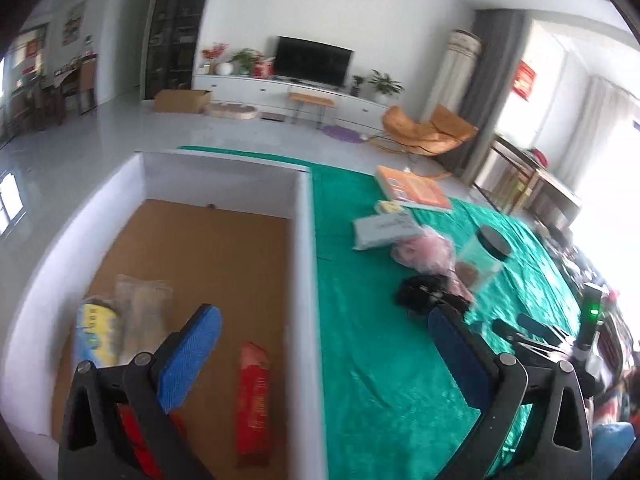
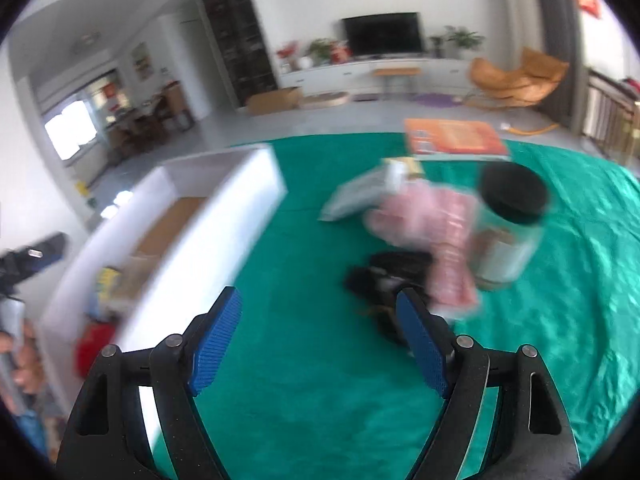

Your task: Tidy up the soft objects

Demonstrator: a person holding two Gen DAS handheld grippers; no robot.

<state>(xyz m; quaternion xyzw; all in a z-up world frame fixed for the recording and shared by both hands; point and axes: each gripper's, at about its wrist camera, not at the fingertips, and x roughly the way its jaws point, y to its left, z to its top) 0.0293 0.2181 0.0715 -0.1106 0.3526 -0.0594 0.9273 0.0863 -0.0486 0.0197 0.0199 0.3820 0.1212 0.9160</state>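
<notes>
My left gripper (image 1: 324, 328) is open and straddles the right wall of a white box (image 1: 306, 264) with a brown floor. Inside the box lie a red packet (image 1: 252, 392), a clear wrapped pack (image 1: 144, 316) and a yellow-blue pack (image 1: 98, 336). My right gripper (image 2: 320, 320) is open over the green cloth (image 2: 312, 360), empty. Ahead of it lie a black soft bundle (image 2: 384, 276), a pink bagged item (image 2: 436, 232) and a grey pouch (image 2: 352, 196). The same black soft bundle (image 1: 424, 292) and pink bagged item (image 1: 428, 252) show in the left wrist view.
A clear jar with a black lid (image 2: 508, 224) stands beside the pink item. An orange book (image 2: 452, 140) and a small yellowish packet (image 2: 404, 170) lie farther back. The white box (image 2: 208, 216) is at the left. A living room with a TV lies beyond.
</notes>
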